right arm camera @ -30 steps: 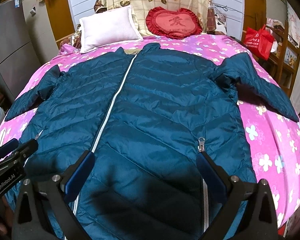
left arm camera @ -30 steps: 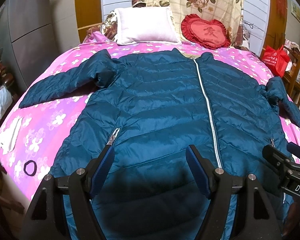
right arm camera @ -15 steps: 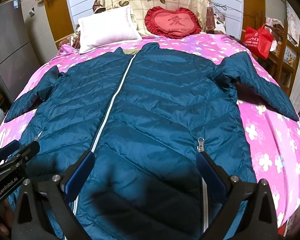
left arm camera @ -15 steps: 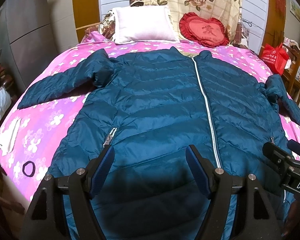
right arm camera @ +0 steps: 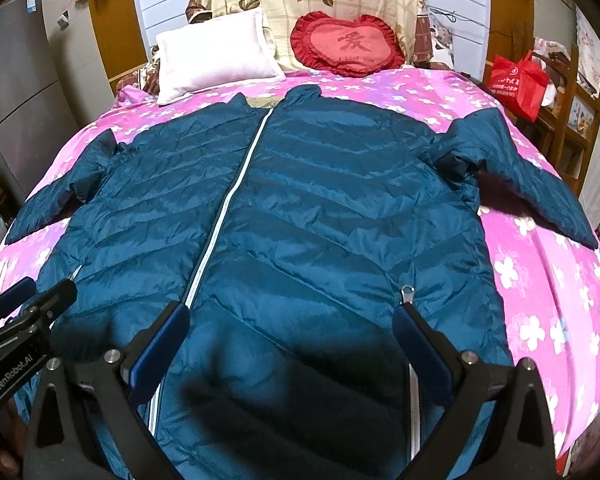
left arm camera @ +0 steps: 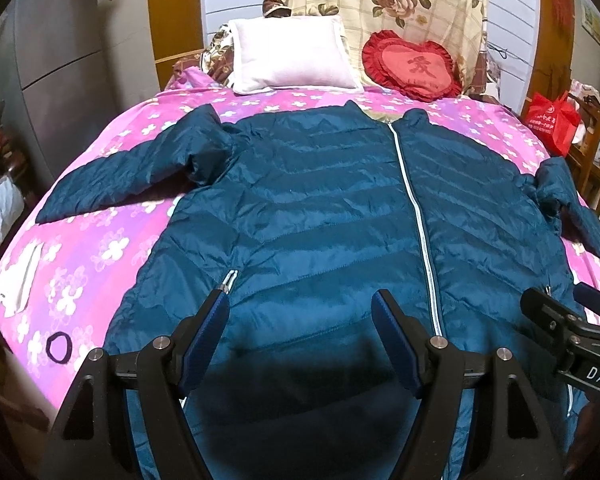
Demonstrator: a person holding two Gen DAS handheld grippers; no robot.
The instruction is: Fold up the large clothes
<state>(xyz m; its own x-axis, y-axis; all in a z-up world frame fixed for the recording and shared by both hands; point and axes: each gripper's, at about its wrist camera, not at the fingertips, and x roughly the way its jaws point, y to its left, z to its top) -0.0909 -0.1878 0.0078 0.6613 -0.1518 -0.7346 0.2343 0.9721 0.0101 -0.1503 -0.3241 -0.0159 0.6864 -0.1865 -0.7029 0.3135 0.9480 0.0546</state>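
Observation:
A large teal quilted jacket (left arm camera: 320, 216) lies flat and zipped on the pink flowered bed (left arm camera: 100, 248), collar at the far end, both sleeves spread outward. It also shows in the right wrist view (right arm camera: 300, 208). My left gripper (left arm camera: 300, 312) is open and empty, above the jacket's lower left front near the pocket zip (left arm camera: 228, 280). My right gripper (right arm camera: 292, 320) is open and empty, above the lower front right of the white centre zip (right arm camera: 220, 224). Each gripper shows at the edge of the other's view.
A white pillow (left arm camera: 292, 56) and a red heart cushion (left arm camera: 412, 68) lie at the bed's head. A black hair tie (left arm camera: 59, 346) and a white item (left arm camera: 18, 280) lie on the bed's left edge. A red bag (right arm camera: 518, 80) and wooden shelves stand at right.
Both views have shifted slightly; the jacket sits a little lower and closer to the fingers. Both grippers stay open and empty. The jacket has not moved.

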